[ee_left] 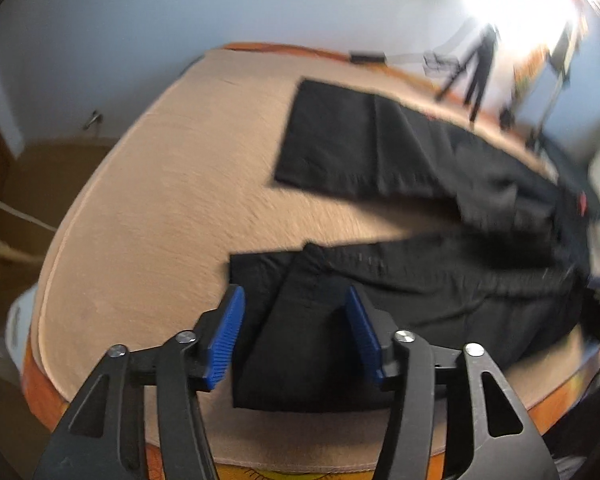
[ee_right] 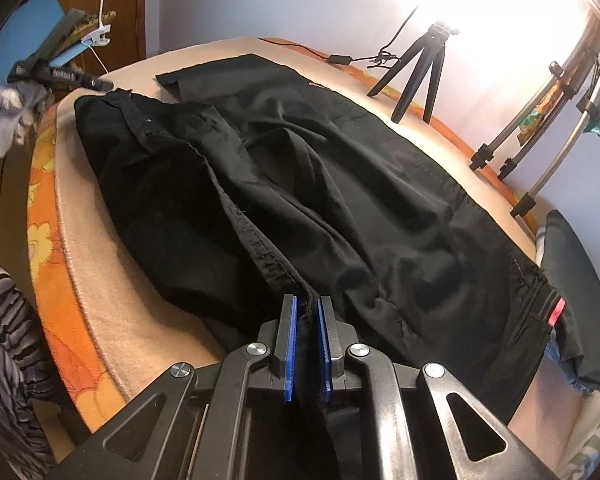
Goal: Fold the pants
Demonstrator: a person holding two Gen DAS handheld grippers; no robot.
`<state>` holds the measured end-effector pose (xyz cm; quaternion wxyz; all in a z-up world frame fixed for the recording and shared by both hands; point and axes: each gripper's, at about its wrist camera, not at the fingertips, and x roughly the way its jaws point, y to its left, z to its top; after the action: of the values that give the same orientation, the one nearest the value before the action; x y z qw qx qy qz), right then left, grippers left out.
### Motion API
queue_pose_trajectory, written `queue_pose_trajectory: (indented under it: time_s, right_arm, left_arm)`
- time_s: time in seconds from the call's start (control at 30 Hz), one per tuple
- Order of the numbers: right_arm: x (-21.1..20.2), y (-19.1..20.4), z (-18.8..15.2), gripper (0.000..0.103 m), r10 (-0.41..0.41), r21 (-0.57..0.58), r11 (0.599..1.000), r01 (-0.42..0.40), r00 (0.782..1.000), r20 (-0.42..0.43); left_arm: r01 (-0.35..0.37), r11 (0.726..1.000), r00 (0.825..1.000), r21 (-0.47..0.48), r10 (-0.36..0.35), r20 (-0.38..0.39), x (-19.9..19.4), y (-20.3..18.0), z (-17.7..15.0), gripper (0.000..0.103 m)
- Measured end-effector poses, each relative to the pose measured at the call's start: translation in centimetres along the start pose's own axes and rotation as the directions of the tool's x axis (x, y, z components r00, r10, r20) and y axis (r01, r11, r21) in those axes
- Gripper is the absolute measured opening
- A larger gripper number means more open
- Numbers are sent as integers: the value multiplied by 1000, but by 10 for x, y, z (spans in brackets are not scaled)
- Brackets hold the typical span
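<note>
Black pants (ee_left: pixel 420 300) lie spread on a tan blanket (ee_left: pixel 160 208), both legs stretched toward the left of the left wrist view. My left gripper (ee_left: pixel 294 296) stands open over the near leg's hem end; the cloth lies between and under its blue pads (ee_left: pixel 230 328), which do not press on it. The far leg (ee_left: pixel 360 148) lies flat further back. In the right wrist view the pants (ee_right: pixel 320 184) run away from me, rumpled at the seat. My right gripper (ee_right: pixel 307 302) is shut on a fold of the pants' fabric at their near end.
An orange patterned sheet (ee_right: pixel 48 208) edges the blanket on the left. A small black tripod (ee_right: pixel 420 68) and silver tripod legs (ee_right: pixel 548 128) stand at the far right. A dark cushion (ee_right: pixel 576 256) lies at the right, a clip lamp (ee_right: pixel 100 36) and grey cloth (ee_right: pixel 4 120) at the left.
</note>
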<state>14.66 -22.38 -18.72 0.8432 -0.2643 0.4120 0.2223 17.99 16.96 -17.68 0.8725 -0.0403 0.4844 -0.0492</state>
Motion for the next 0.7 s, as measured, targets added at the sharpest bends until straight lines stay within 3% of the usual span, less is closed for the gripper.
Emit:
queue_pose_trajectory:
  time_s: [0.13, 0.27, 0.5, 0.57, 0.63, 0.7]
  right_arm:
    - [-4, 5, -5, 8, 6, 0, 1000, -6, 1000, 0]
    - [-6, 6, -6, 8, 10, 0, 1000, -10, 1000, -3]
    - [-4, 6, -6, 10, 15, 4, 1000, -15, 1000, -7]
    - [-5, 6, -6, 10, 20, 9, 1000, -20, 1000, -6]
    - [-6, 5, -7, 11, 22, 16, 1000, -22, 1000, -6]
    - [-8, 5, -8, 15, 25, 16, 1000, -25, 1000, -11]
  left_arm:
    - [-62, 998, 998, 7, 62, -7, 5, -1, -5, 67]
    - [-49, 999, 999, -7, 49, -2, 0, 2, -9, 67]
    - [-53, 997, 998, 47, 52, 22, 6, -8, -10, 66]
    - [-49, 997, 998, 62, 46, 39, 3, -9, -13, 54]
    - [-27, 997, 999, 74, 24, 40, 0, -11, -14, 21]
    - [-32, 995, 999, 99, 28, 40, -1, -14, -15, 16]
